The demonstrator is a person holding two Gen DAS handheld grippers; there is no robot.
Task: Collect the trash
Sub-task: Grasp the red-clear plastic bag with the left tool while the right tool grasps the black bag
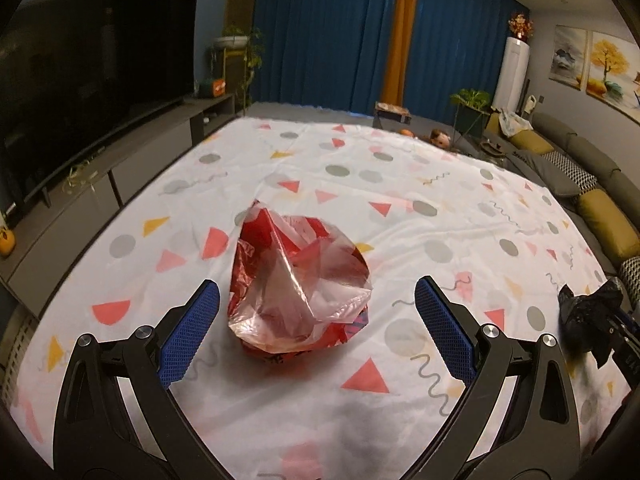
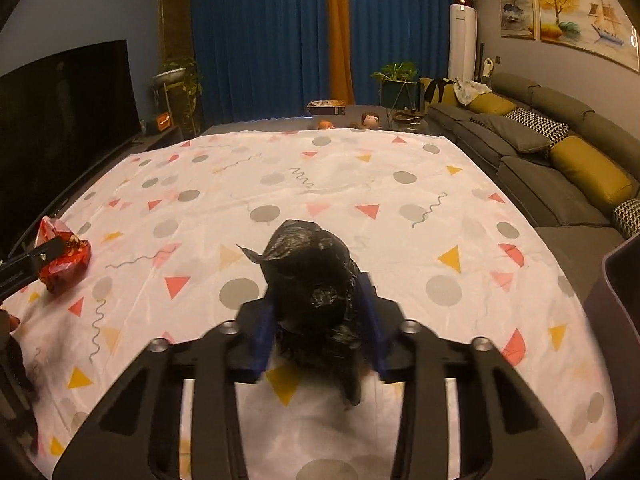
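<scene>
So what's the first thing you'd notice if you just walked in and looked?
Probably the crinkly red plastic bag sitting in the middle of the patterned sheet, right between the open fingers of the left hand-held gripper. Next, the black trash bag squeezed in the right hand-held gripper. Behind it all hang big blue curtains.

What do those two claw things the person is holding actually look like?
Each hand-held gripper, left and right, is a black plastic frame with triangular cut-outs and silver round bolts. Its two fingers carry blue, mesh-textured pads. No cables or sleeves show.
</scene>
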